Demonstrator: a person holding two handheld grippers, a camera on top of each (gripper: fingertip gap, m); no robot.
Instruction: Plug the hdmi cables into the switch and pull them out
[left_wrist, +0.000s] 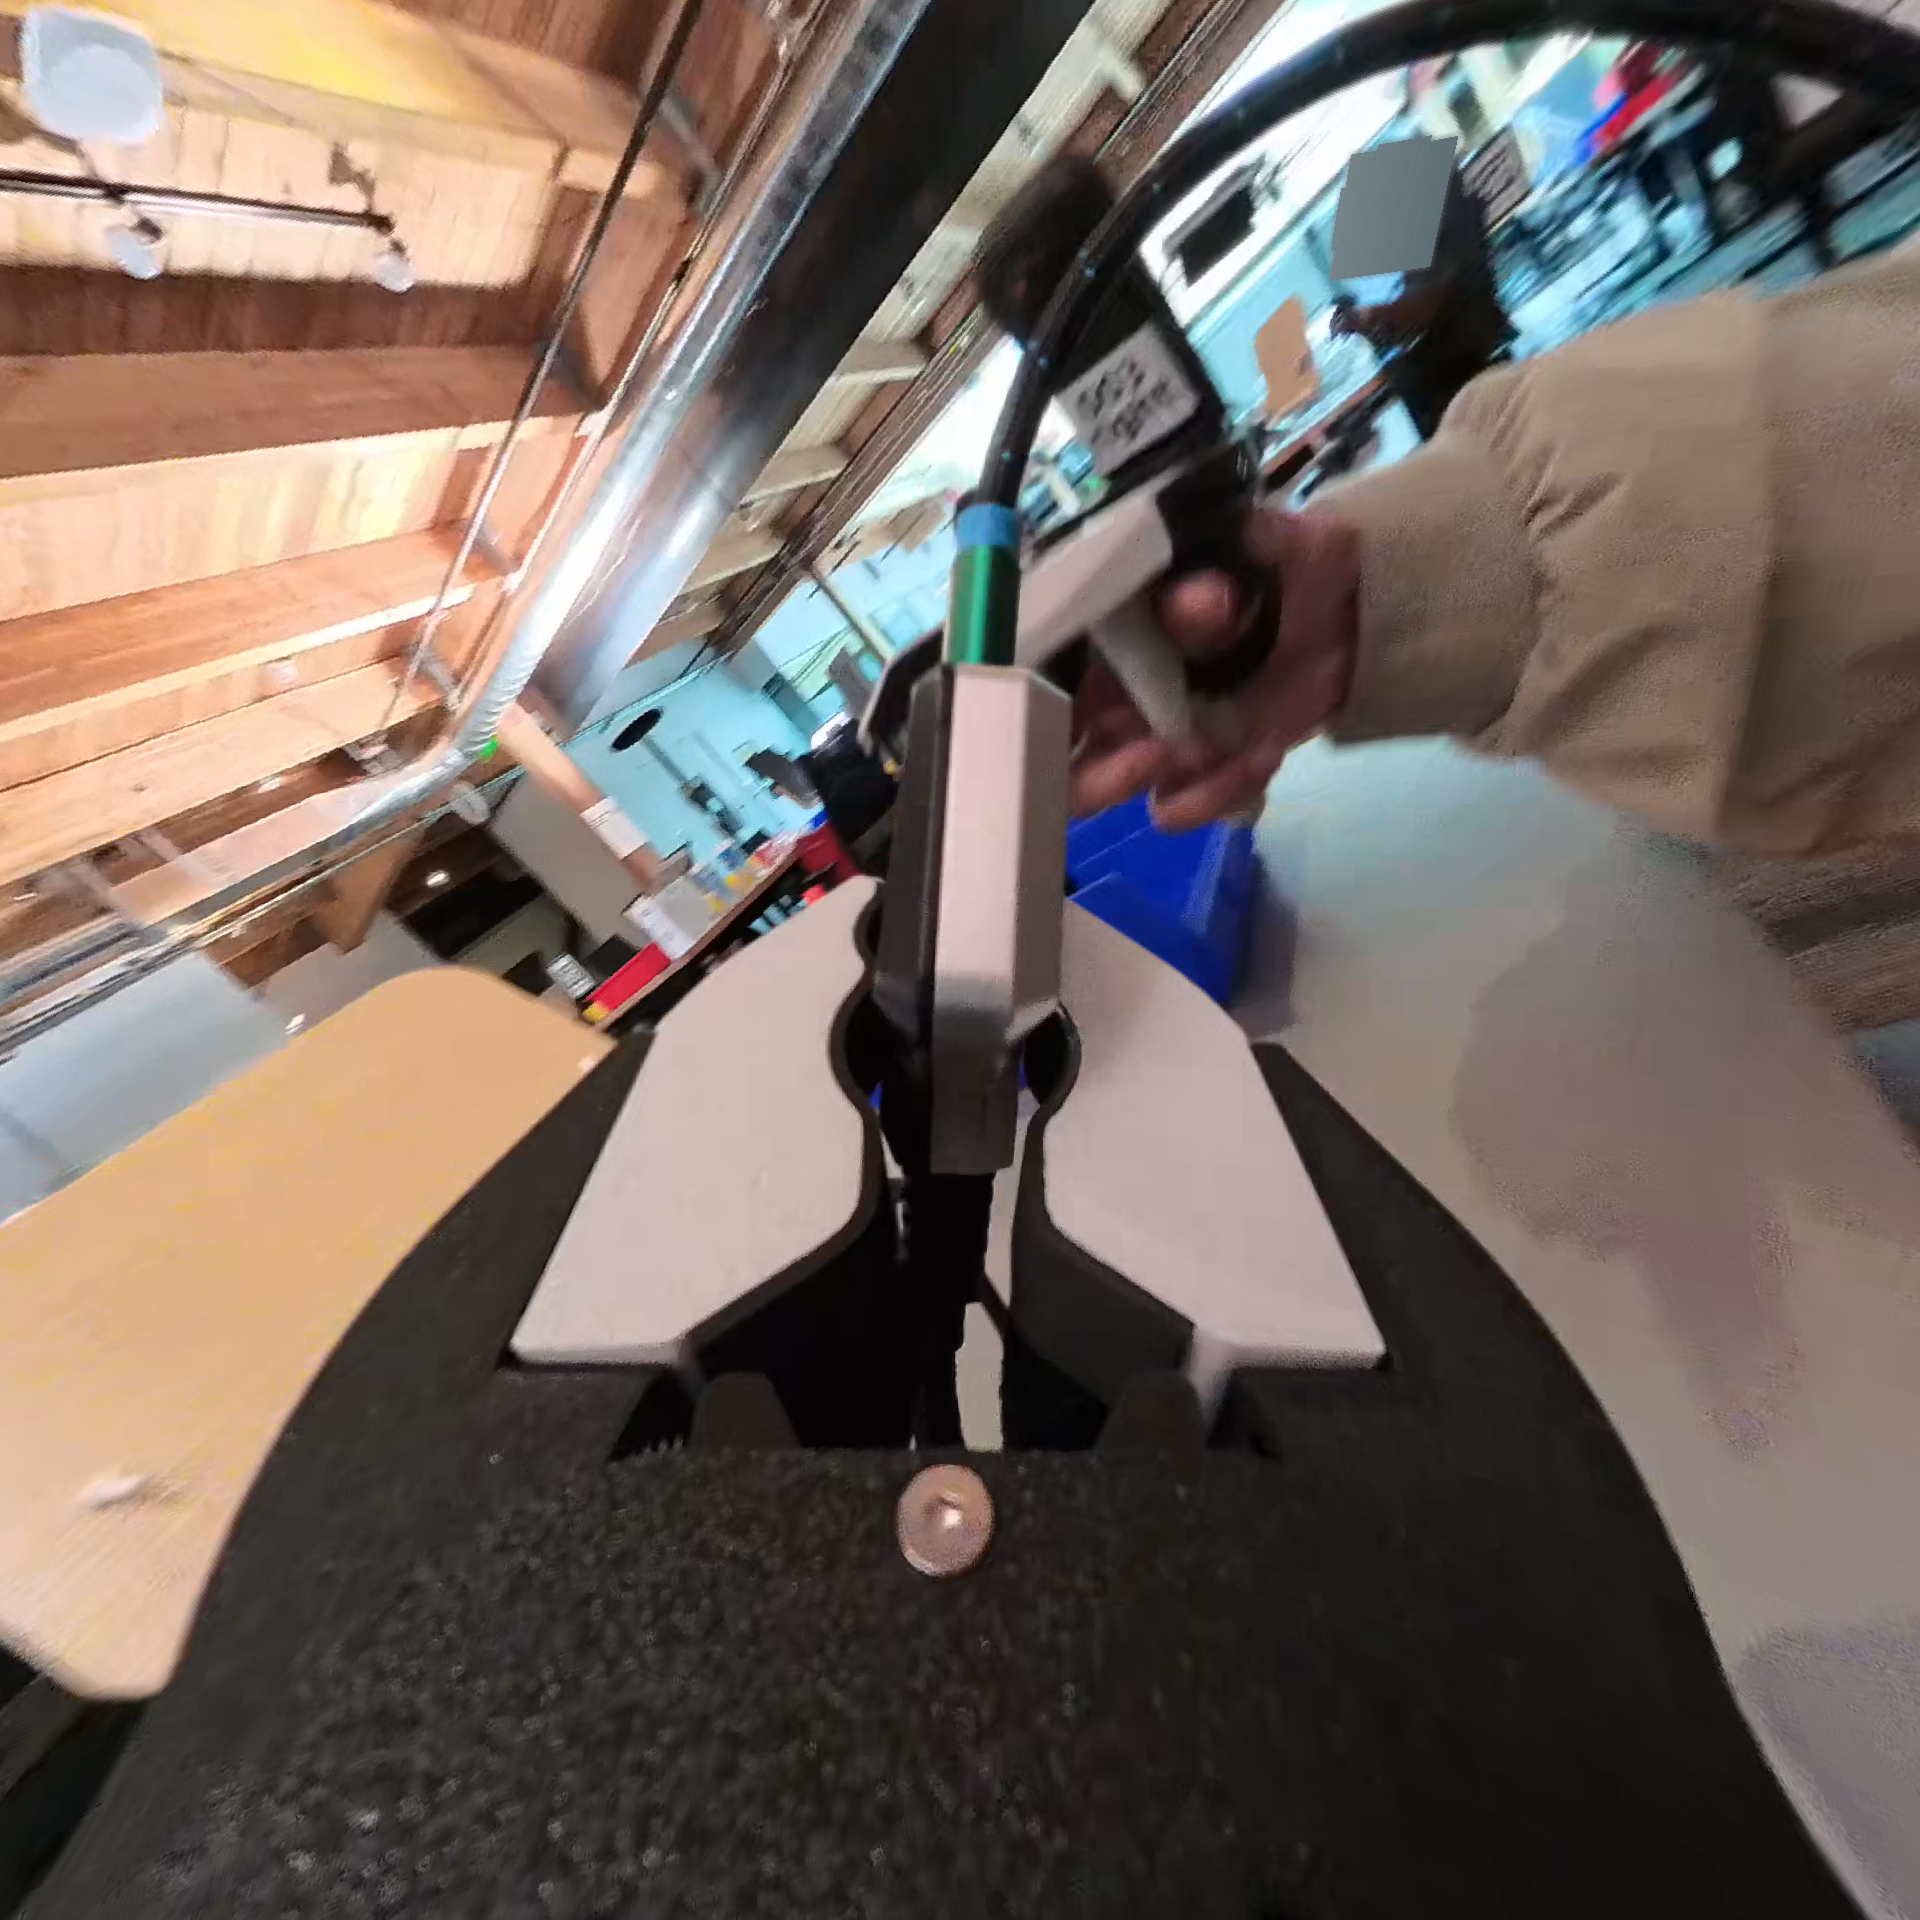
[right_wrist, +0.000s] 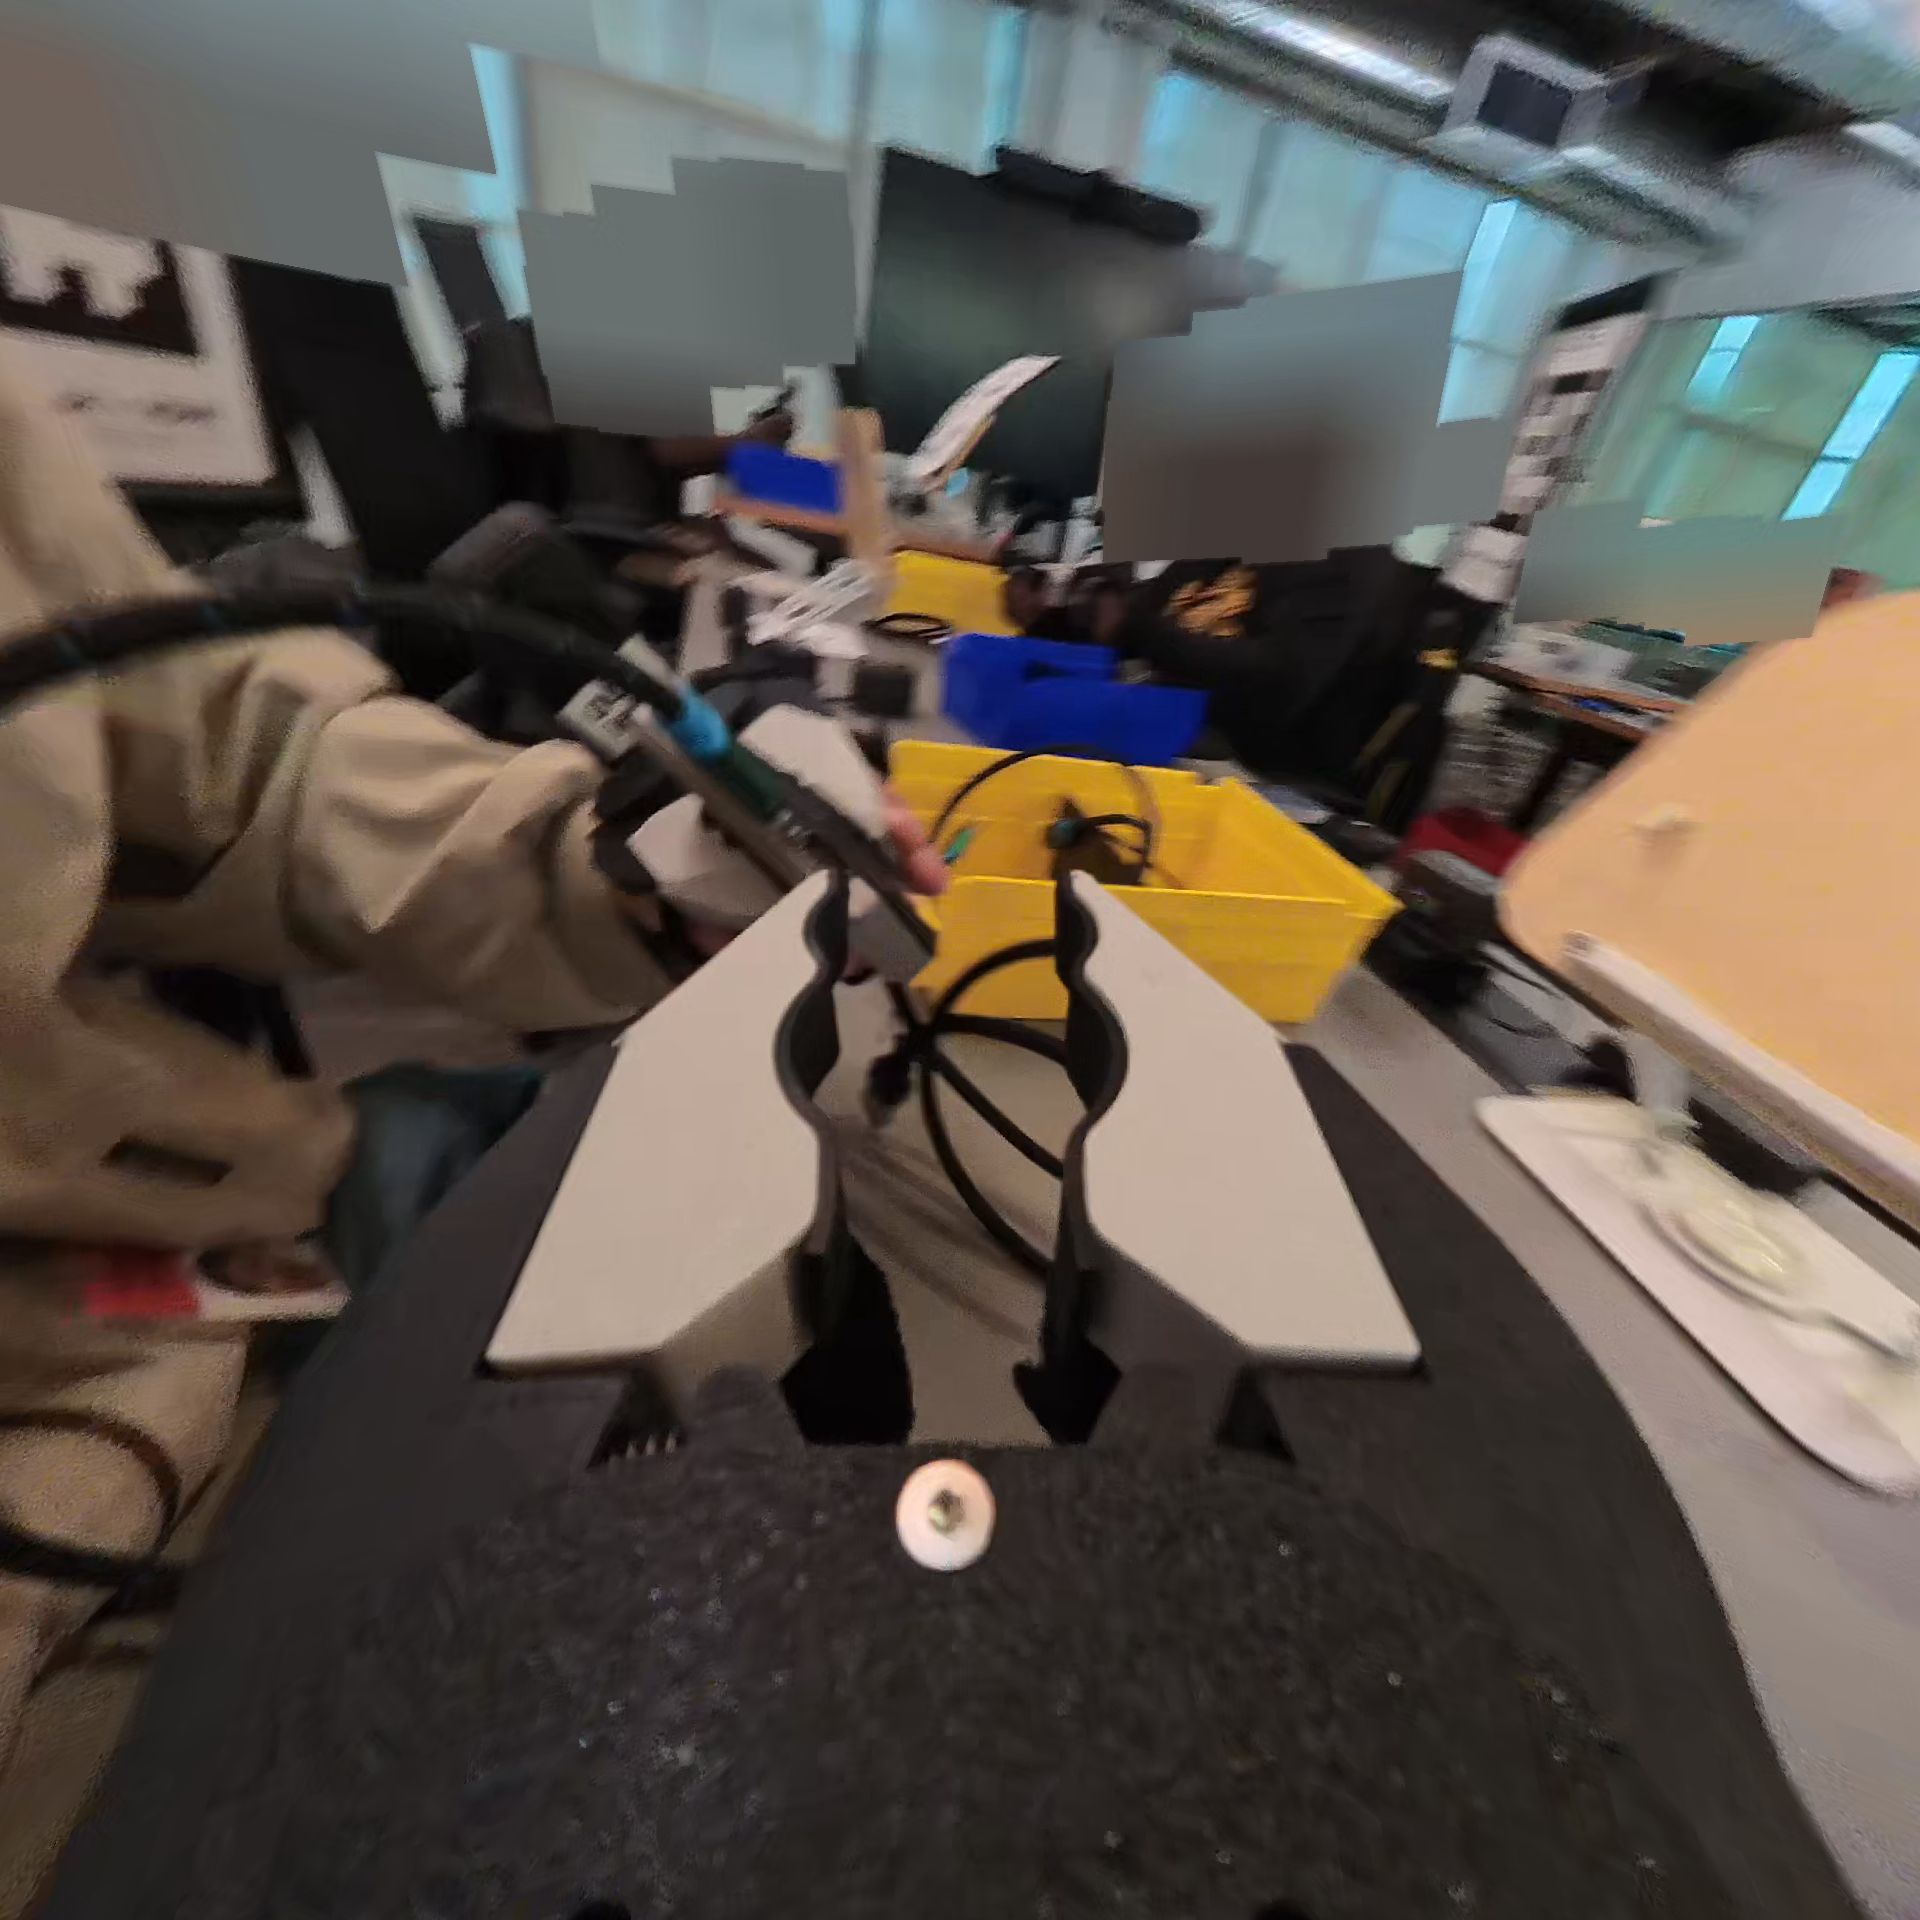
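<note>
Gripping silver HDMI plug (left_wrist: 977, 935): left gripper (left_wrist: 961, 1049), raised high. Right gripper (right_wrist: 951, 997): wide, empty. Risk: black cable (left_wrist: 1143, 187) drag twists plug loose.

Switch (left_wrist: 977, 914): looked like brushed metal, satin sheen.
Cable (left_wrist: 1049, 343): glossy black sheath.
Yellow bin (right_wrist: 1226, 883): smooth plastic.
Left tool (left_wrist: 961, 1029): matt grey fingers (left_wrist: 727, 1122).
Sleeve (left_wrist: 1621, 540): beige cloth.

Light: bright daylight from the windows (right_wrist: 1766, 416) at 2 o'clock in my right wrist view.
Glare: I see sheen on the metal duct (left_wrist: 665, 416) at 11 o'clock, left wrist view.
Blur: both views smear; the sleeve (left_wrist: 1621, 582) at 3 o'clock is streaked.
Distortion: I get strong fisheye bending at every edge.
Focus: backgrounds soft.
</note>
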